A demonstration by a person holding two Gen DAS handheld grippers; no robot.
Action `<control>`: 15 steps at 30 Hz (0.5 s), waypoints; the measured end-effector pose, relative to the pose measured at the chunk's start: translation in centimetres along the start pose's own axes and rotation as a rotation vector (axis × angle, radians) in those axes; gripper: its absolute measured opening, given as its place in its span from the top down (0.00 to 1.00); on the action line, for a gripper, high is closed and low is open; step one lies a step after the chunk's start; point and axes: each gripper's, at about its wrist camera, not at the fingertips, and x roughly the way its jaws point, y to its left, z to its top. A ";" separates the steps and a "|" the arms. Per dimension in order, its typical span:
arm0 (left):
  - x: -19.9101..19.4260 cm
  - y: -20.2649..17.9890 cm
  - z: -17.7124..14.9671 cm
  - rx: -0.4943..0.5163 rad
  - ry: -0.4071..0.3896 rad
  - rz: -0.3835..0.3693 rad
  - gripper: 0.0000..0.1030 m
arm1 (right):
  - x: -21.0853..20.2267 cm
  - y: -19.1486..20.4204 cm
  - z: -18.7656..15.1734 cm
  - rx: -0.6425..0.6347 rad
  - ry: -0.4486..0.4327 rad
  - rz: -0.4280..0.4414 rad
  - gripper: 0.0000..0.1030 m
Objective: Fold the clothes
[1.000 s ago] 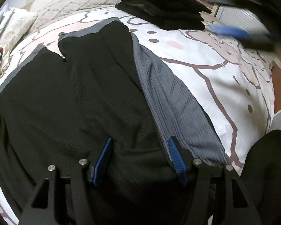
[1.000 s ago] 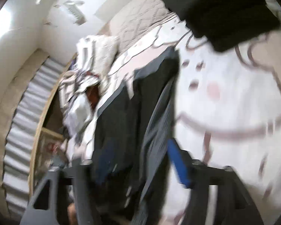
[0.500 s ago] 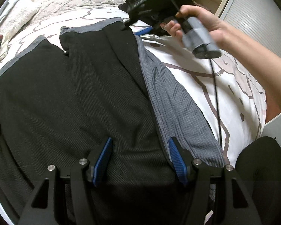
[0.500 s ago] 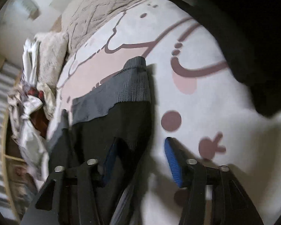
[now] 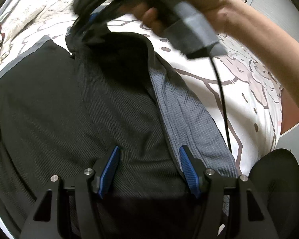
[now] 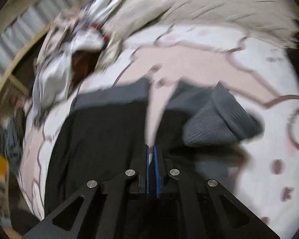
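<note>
Blurring hides whether the right gripper pinches the trousers.

I am looking into a bedroom in a home. What I work over is a bed spread with a white cover printed with a pale pink cartoon figure in brown outline. Toward its far edge lies a cream quilted blanket, and at the far left corner a loose heap of pale laundry is piled up. A dark ribbed garment with grey trim lies flat across the cover. Beyond the left edge I see a light wooden frame and grey slatted panels.
</note>
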 end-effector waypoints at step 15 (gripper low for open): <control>0.1 0.1 -0.1 -0.016 -0.004 -0.014 0.40 | -8.6 -10.5 -1.6 0.457 -0.196 0.083 0.59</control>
